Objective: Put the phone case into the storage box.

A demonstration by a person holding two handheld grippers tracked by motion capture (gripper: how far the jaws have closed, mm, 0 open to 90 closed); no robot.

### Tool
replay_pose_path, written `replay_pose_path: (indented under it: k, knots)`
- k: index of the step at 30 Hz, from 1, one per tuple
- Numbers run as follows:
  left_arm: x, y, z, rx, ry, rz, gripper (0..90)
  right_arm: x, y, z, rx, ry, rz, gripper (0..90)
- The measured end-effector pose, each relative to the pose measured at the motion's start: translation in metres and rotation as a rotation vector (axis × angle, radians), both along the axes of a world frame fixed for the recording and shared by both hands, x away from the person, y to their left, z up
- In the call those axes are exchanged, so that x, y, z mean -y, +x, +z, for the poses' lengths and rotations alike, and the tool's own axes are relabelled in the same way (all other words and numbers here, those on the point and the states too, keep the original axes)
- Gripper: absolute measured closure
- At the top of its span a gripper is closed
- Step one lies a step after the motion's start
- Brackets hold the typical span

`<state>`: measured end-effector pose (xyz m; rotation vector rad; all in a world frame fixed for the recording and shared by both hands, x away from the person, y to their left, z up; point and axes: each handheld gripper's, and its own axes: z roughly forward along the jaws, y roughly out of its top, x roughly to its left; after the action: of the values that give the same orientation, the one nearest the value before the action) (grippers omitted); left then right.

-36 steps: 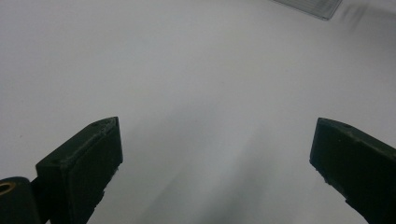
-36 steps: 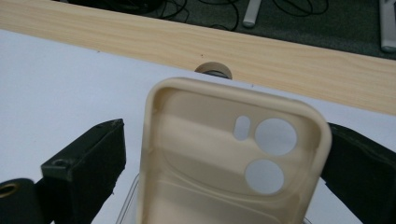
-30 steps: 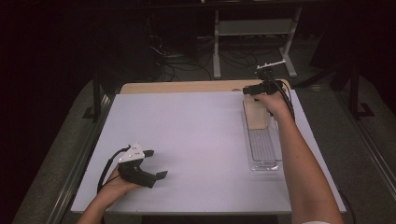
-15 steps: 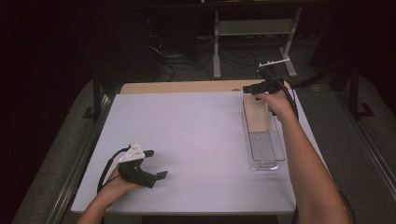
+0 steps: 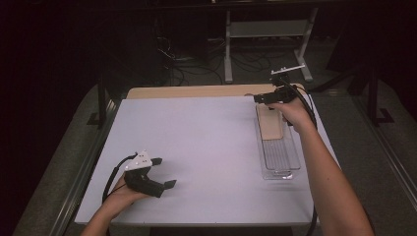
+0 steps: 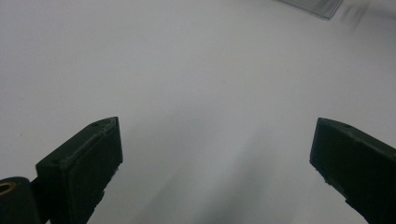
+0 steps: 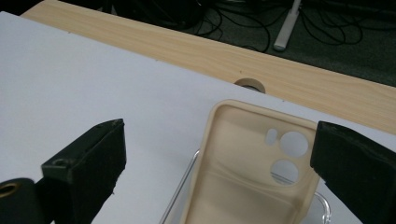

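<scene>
hovering at the counter's far right edge, your right gripper (image 5: 262,99) gapes released over the phone case (image 7: 252,163); left gripper (image 5: 163,172) released too.

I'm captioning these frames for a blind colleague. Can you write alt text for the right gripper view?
A beige phone case, hollow side up with camera cut-outs at its far end, lies on a clear tray between the open black jaws of the right gripper. Beyond it run the white table cover, a strip of wooden tabletop and dark floor with cables.
</scene>
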<state>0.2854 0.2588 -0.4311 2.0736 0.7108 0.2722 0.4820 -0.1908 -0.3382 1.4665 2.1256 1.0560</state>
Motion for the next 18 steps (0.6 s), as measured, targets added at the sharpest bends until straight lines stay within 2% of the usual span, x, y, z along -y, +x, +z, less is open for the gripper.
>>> replay_pose_path:
  k: [3,4,10,18]
  knots:
    - [0.000,0.000,0.000,-0.004,-0.005,0.004,2.2,-0.001,-0.004,0.000,0.004,0.012,0.013,3.1]
    - [0.002,-0.001,-0.001,-0.010,-0.032,0.014,2.2,0.000,-0.006,0.000,0.007,0.010,0.017,3.1]
    - [0.001,0.001,0.000,-0.009,-0.028,0.008,2.2,0.003,-0.017,0.000,0.010,0.041,0.050,3.4]
    - [0.001,0.002,0.001,-0.009,-0.025,0.010,2.2,0.004,-0.035,-0.002,0.028,0.052,0.099,3.5]
